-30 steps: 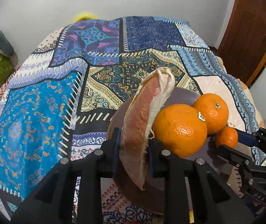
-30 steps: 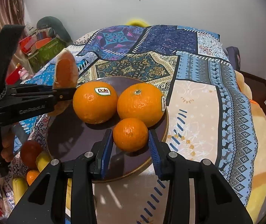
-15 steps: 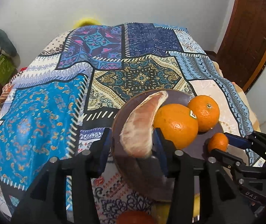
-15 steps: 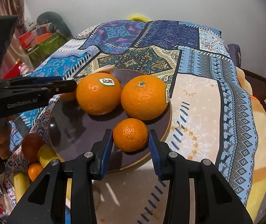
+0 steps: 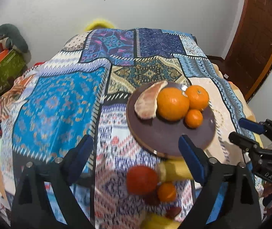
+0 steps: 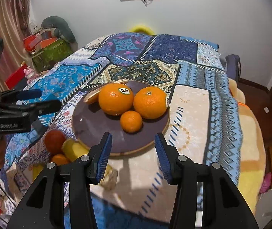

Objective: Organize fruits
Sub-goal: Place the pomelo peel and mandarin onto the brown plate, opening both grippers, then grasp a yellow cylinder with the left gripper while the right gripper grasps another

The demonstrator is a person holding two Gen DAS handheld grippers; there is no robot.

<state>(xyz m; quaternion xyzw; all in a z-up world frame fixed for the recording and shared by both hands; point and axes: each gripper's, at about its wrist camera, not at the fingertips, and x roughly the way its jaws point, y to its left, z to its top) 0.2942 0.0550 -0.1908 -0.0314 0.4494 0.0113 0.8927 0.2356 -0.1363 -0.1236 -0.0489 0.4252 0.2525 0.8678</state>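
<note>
Both tools wide apart, gripping nothing: left tool [image 5: 136,152] marked "GenRobot.AI", right tool [image 6: 132,150] hovering at the brown plate's [image 6: 97,126] near rim. Dole-stickered orange [image 6: 115,101], second orange [image 6: 150,103], mandarin [image 6: 131,121] and pomelo segment [image 5: 148,103] sit on it, atop the patchwork bed [image 6: 193,103].

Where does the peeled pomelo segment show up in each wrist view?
Left wrist: pomelo segment lies on the plate's far left, against the big orange.
Right wrist: only its edge shows behind the stickered orange.
Shared landmark: the small mandarin.
</note>
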